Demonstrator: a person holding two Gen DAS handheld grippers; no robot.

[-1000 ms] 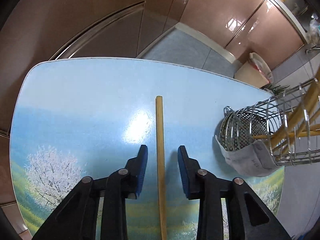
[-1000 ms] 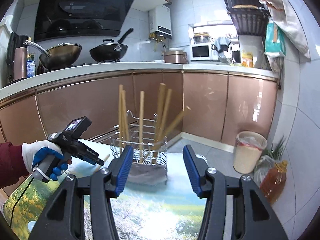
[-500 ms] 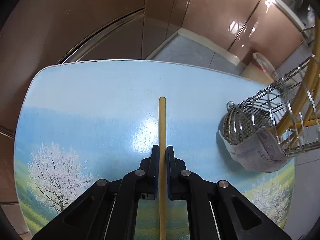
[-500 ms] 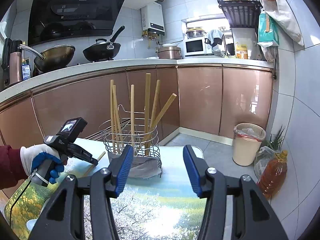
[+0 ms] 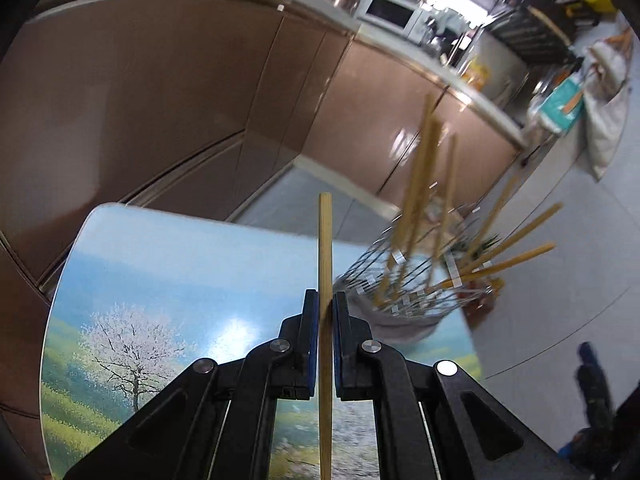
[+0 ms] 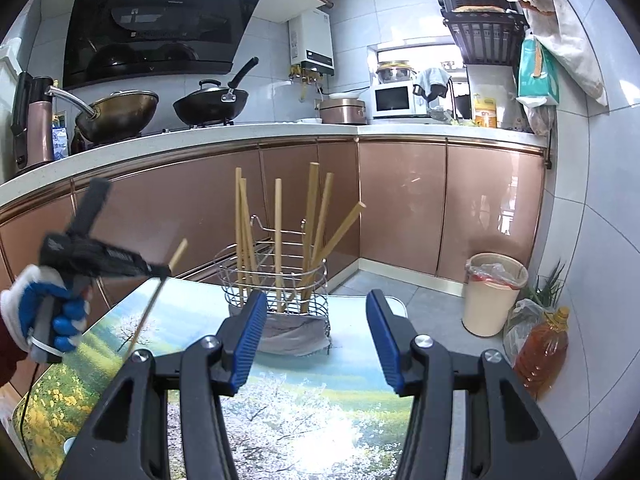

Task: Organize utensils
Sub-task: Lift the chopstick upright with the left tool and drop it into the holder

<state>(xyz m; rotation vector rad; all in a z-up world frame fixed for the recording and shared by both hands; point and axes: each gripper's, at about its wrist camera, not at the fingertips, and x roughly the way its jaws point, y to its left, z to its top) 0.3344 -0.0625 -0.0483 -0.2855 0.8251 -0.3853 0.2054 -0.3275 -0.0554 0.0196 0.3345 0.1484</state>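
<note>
Bamboo, pale and slender, a single long chopstick sat pinched between the blue pads of the left claw, whose two black fingers were pressed together on it. Seen from the right wrist camera, that stick was lifted clear of the table, tilted, its upper end pointing up and toward the round chrome wire basket. From the left claw, the basket lay ahead and to the right, blurred, with several more bamboo chopsticks standing in it and fanning outward. A grey cloth lay under the basket, on the table's printed landscape of blossom trees and green fields.

The right claw was spread wide, holding nothing, its blue-lined fingers framing the basket straight ahead of it. To its left, a hand in a white and blue glove gripped the left claw's handle.
</note>
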